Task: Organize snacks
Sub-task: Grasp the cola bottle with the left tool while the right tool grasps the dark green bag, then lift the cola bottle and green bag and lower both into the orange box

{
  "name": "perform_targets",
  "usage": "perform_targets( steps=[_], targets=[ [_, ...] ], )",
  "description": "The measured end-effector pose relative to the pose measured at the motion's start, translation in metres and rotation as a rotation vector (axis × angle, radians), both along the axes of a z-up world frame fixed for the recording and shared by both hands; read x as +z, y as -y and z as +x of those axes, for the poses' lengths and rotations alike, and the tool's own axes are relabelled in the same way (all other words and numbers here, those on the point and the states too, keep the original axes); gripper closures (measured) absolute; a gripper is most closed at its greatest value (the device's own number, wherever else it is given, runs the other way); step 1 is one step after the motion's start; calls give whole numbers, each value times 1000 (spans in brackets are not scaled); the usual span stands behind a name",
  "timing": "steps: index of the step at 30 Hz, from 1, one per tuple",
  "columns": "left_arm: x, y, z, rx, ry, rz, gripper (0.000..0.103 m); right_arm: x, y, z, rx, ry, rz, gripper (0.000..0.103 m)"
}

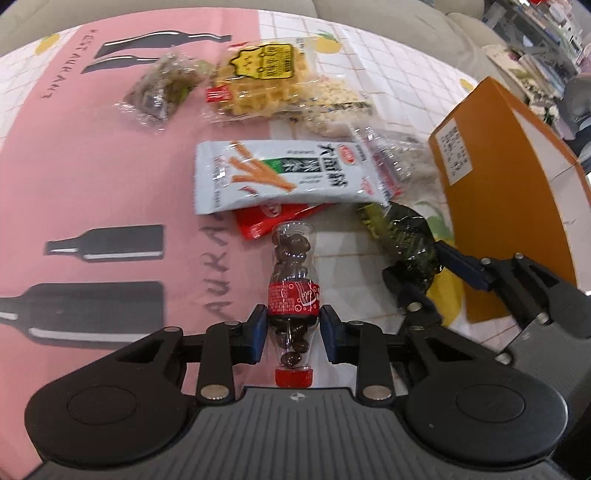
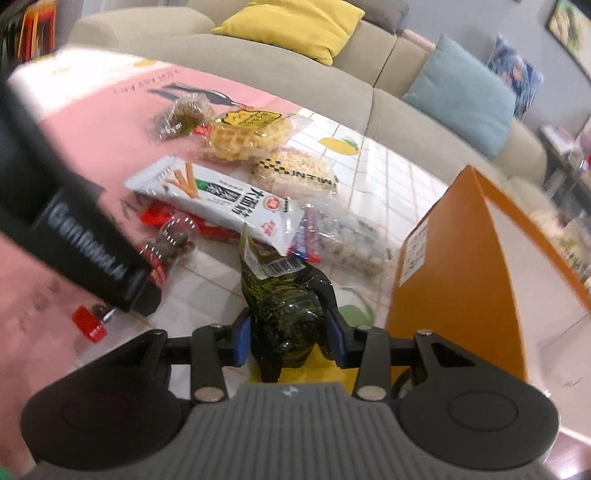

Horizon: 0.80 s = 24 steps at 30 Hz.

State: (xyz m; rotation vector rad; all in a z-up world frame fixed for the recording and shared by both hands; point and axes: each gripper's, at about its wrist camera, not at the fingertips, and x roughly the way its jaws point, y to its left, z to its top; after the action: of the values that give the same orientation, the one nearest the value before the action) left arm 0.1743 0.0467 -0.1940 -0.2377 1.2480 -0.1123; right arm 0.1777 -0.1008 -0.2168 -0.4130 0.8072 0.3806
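- Left wrist view: the red packet point(image 1: 266, 219) is mostly hidden under the white stick-snack bag point(image 1: 284, 175), and the far bags blur at their edges.
- The bench wears a pink and white-tiled cloth point(image 1: 92, 155) printed with bottles; a beige sofa point(image 1: 147, 9) lies beyond it, and an orange box point(image 1: 517, 206) stands at the right.
- The left gripper point(image 1: 293, 334) points forward low over the cloth, its jaws pinching the small cola-shaped candy bottle point(image 1: 293, 295) at its red label, red cap toward the camera.
- Right wrist view: the left gripper's black body crosses the left side and covers most of the candy bottle; motion blur smears the cloth.
- The sofa carries a yellow cushion point(image 2: 295, 26) and a blue cushion point(image 2: 465, 103).
- The right gripper point(image 2: 290, 338) has its jaws closed on a dark green seaweed packet point(image 2: 284, 302), just beside the orange box, in front of the waffle bag point(image 2: 247, 138) and nut bag point(image 2: 351, 240).
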Motion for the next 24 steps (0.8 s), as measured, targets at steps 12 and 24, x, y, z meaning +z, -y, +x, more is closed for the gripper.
perform_targets(
  steps=[12,24],
  targets=[
    [-2,1,-7,0,43,63,63,-4,11,-6,-64,-59,176,53],
    [-7,18,-17,-29,180,158,55,-12,17,7,-124,-116,199,65]
  ],
)
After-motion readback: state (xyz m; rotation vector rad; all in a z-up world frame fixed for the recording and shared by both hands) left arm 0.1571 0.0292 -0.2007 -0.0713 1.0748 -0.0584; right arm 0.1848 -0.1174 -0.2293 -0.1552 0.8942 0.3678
